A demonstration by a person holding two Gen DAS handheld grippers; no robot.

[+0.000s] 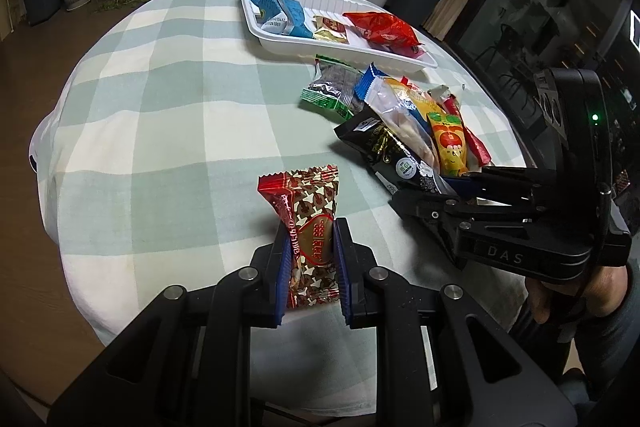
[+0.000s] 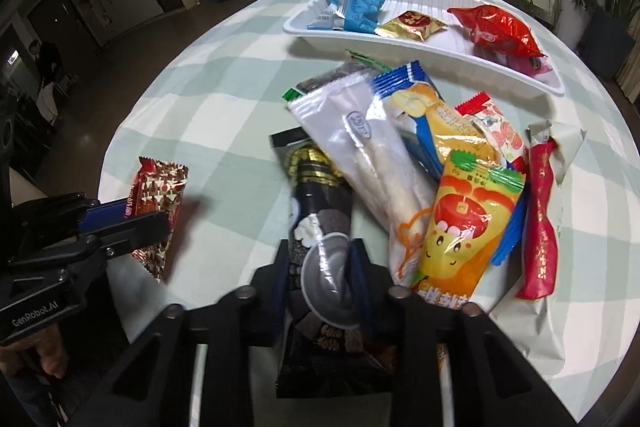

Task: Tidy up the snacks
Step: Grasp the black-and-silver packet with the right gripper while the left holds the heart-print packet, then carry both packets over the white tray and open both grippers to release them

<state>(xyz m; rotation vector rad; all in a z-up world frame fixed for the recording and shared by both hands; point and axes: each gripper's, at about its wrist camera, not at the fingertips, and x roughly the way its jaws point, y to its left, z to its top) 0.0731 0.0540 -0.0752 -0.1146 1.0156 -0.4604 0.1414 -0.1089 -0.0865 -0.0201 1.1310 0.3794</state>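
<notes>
My left gripper (image 1: 310,229) is shut on a red-and-brown patterned snack packet (image 1: 308,199), held upright just above the checked cloth; the same gripper (image 2: 148,215) and packet (image 2: 160,183) show at the left of the right wrist view. My right gripper (image 2: 322,255) is shut on a long black snack packet (image 2: 316,187) at the near end of the snack pile, its blue pads pinching the wrapper. In the left wrist view this gripper (image 1: 404,193) sits at the pile's near edge. A white tray (image 1: 280,47) at the far side holds blue packets (image 1: 280,13), a gold packet (image 1: 330,29) and a red bag (image 1: 380,29).
The pile holds a white stick packet (image 2: 360,147), a yellow packet (image 2: 460,227), a blue-and-orange packet (image 2: 432,115), a red stick (image 2: 540,219) and a green-edged packet (image 1: 332,87). The round table's edge curves close on all sides. Potted plants and a low cabinet stand behind. A person (image 2: 44,67) stands far left.
</notes>
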